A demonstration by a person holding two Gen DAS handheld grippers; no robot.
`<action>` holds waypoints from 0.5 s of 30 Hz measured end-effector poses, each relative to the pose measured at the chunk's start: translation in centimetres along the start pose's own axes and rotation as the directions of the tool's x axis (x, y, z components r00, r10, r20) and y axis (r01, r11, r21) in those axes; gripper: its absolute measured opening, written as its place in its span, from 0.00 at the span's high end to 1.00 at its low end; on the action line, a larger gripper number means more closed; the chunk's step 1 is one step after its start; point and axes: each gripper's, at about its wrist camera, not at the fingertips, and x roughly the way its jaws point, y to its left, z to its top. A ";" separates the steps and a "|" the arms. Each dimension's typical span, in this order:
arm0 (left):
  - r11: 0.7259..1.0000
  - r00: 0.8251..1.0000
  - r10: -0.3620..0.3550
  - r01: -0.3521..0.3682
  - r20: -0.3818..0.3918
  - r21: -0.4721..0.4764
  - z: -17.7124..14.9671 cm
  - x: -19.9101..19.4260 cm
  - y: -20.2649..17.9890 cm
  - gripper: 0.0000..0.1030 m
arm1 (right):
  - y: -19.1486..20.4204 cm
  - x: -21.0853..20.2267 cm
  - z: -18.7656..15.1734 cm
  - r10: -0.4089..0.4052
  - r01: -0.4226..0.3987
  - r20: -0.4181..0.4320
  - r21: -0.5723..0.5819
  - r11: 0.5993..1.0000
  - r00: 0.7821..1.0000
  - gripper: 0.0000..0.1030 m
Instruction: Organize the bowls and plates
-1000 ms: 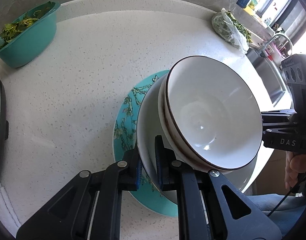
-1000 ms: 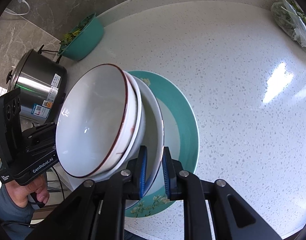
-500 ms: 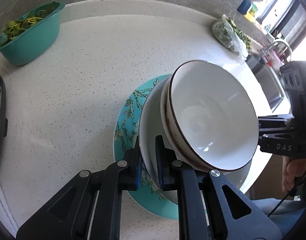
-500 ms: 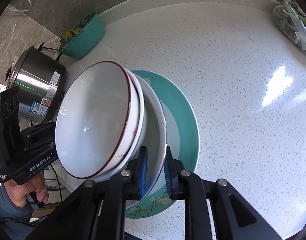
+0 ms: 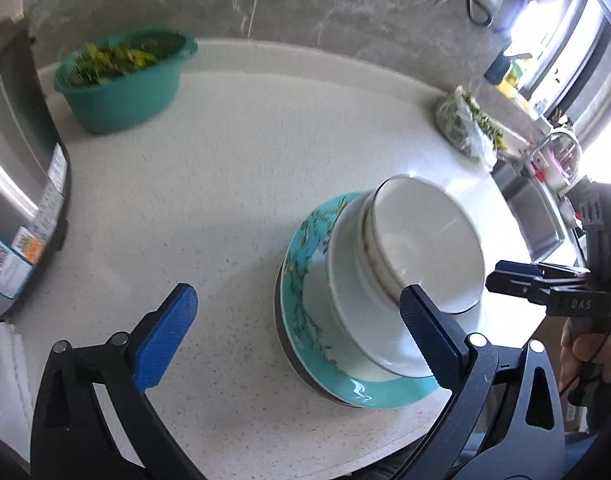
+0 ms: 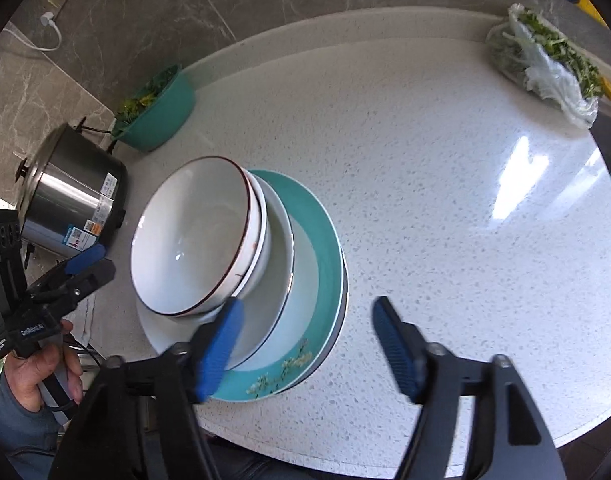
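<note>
So the stack of dishes sits on the speckled white surface (image 6: 425, 152), close to its near edge. Top of the pile is a white bowl with a dark rim (image 6: 193, 236) (image 5: 425, 240), nested in a second white bowl (image 6: 261, 224) (image 5: 369, 264) that has some reddish marks on its side. Those two sit in a wider white shallow bowl (image 6: 281, 276) (image 5: 337, 304), and all of that rests on a teal plate with a flowering branch pattern (image 6: 325, 240) (image 5: 301, 264). There's a dark edge peeking out under the teal plate, can't tell what it is.

Both grippers are let go, nothing in them. The left hand-held gripper (image 5: 297, 324) has its blue-padded fingers spread wide; one blue pad (image 5: 167, 340) is over bare surface left of the stack, the other overlaps the stack's near side in the left wrist view. The right hand-held gripper (image 6: 309, 344) is spread wide too, its left pad (image 6: 221, 344) in front of the stack's near edge and the other off to the right of the stack over bare surface. Whether any pad actually touches the dishes, I can't say.

Further from the stack: a steel rice cooker (image 6: 69, 200) (image 5: 21, 184) to its left, a teal basin of greens (image 6: 157, 112) (image 5: 121, 76) behind that toward the gray stone wall, and a plastic bag of greens (image 6: 545, 60) (image 5: 469, 128) far off to the right at the back.
</note>
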 end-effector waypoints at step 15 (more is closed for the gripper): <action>0.985 0.967 0.145 -0.120 0.211 -0.126 -3.6 -10.4 -8.3 0.00 | 1.6 -7.5 -1.6 0.001 0.034 0.190 -0.182 0.983 0.982 0.00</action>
